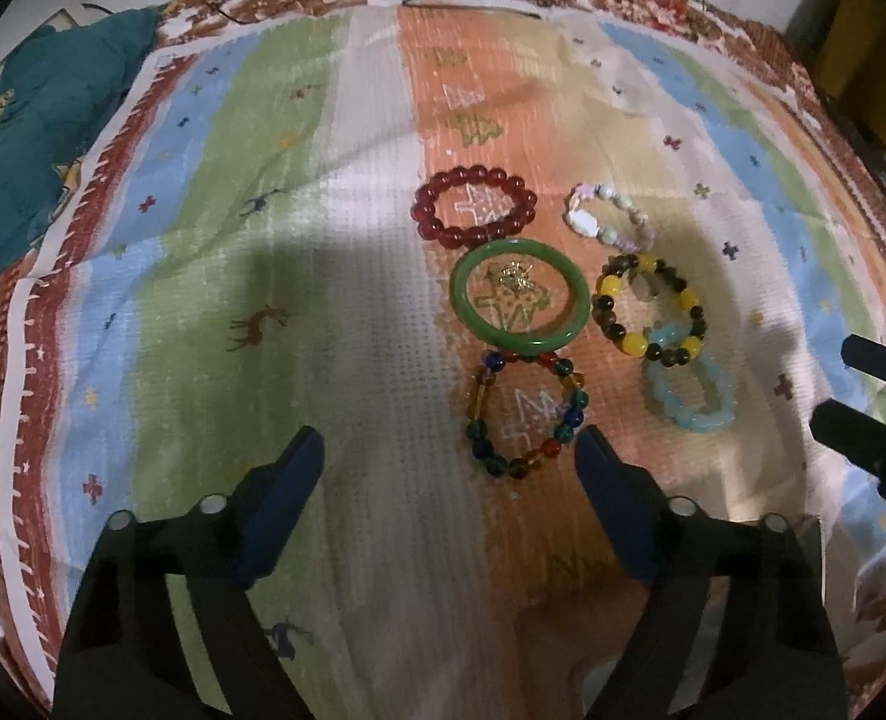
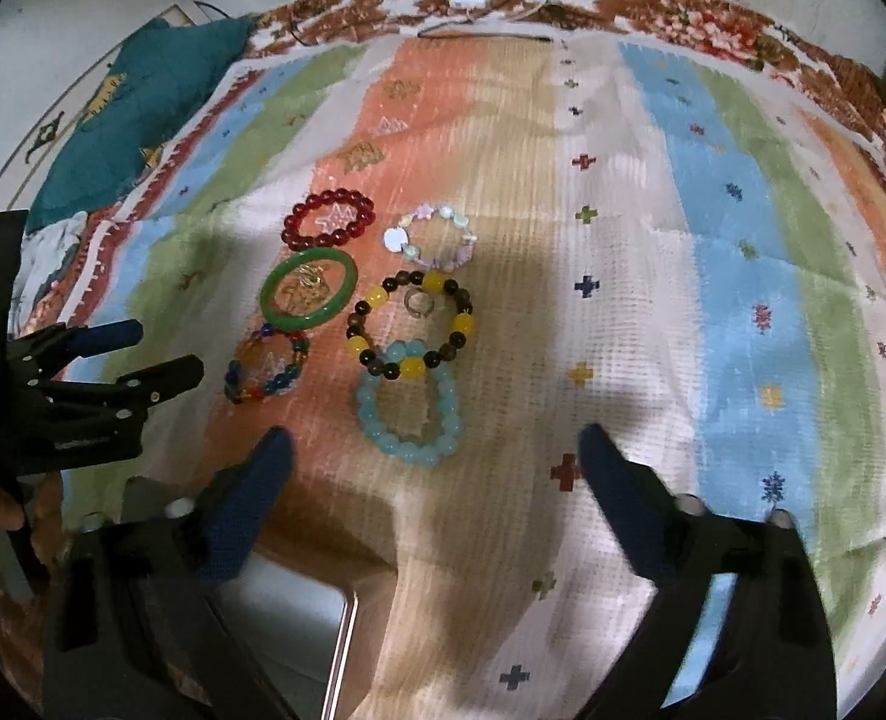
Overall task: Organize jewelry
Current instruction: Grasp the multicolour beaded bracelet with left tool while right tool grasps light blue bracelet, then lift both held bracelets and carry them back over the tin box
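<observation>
Jewelry lies grouped on the striped cloth (image 1: 335, 276), on its orange band. Farthest from me sits the red bead bracelet (image 1: 474, 213), with the pastel charm bracelet (image 1: 607, 217) beside it, apart. The green bangle (image 1: 516, 296) touches the red bracelet at its far edge and the multicolour bead bracelet (image 1: 523, 414) at its near edge; a small gold piece (image 1: 517, 279) lies inside the bangle. The yellow-and-brown bead bracelet (image 2: 410, 324) encloses a small ring (image 2: 419, 303) and overlaps the pale blue bead bracelet (image 2: 408, 409).

My left gripper (image 1: 448, 450) hovers above the cloth with jaws spread wide, gripping nothing; its right finger tip is just beside the multicolour bracelet. My right gripper (image 2: 434, 450) also stands wide apart and empty, with the pale blue bracelet just ahead between its fingers. A teal cloth (image 2: 143, 114) lies at the far left.
</observation>
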